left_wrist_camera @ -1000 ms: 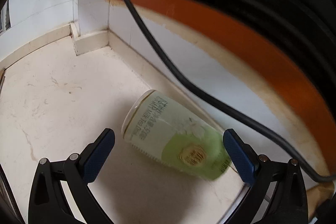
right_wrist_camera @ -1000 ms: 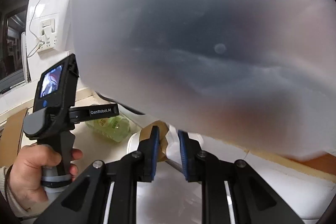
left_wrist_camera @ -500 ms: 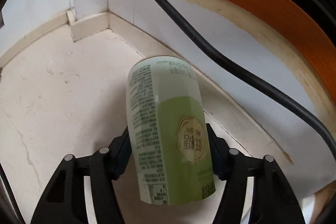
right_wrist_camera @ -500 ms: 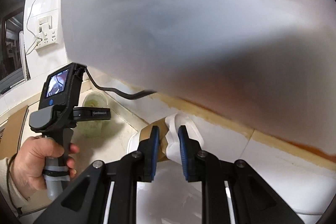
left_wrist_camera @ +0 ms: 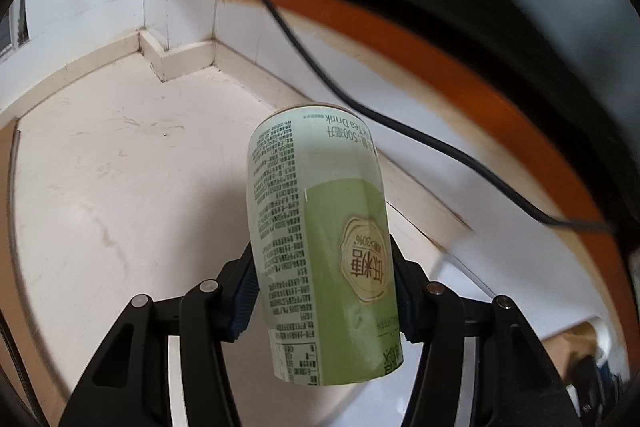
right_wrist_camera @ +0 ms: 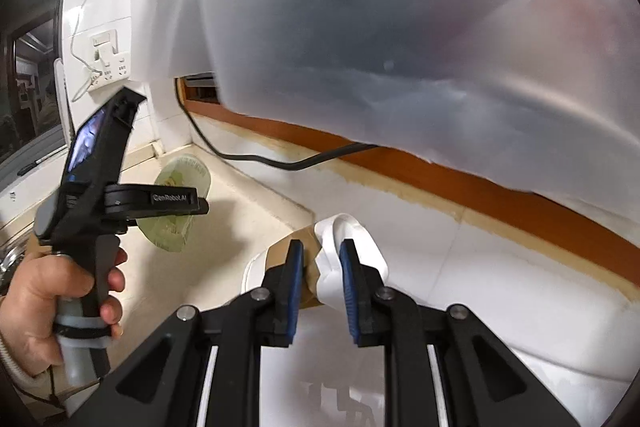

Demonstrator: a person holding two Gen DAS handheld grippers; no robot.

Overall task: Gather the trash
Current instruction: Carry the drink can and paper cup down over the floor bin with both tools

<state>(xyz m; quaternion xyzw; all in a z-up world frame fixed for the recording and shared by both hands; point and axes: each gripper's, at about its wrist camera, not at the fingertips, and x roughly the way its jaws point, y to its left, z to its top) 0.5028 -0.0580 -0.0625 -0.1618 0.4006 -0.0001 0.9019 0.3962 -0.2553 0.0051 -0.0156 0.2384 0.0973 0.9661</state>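
Here: left gripper (left_wrist_camera: 324, 291) clamped on green milk-tea bottle (left_wrist_camera: 320, 247), blue pads pressed to both sides, bottle lifted clear of cream countertop (left_wrist_camera: 120, 187). Black cable (left_wrist_camera: 400, 131) runs along white wall behind. Right gripper (right_wrist_camera: 320, 279) narrowed on bunched white plastic bag (right_wrist_camera: 400, 47), plus what seems brown paper scrap (right_wrist_camera: 280, 251), edges indistinct. Bag film blocks most of right wrist view. Left hand (right_wrist_camera: 40, 307) grips handle.
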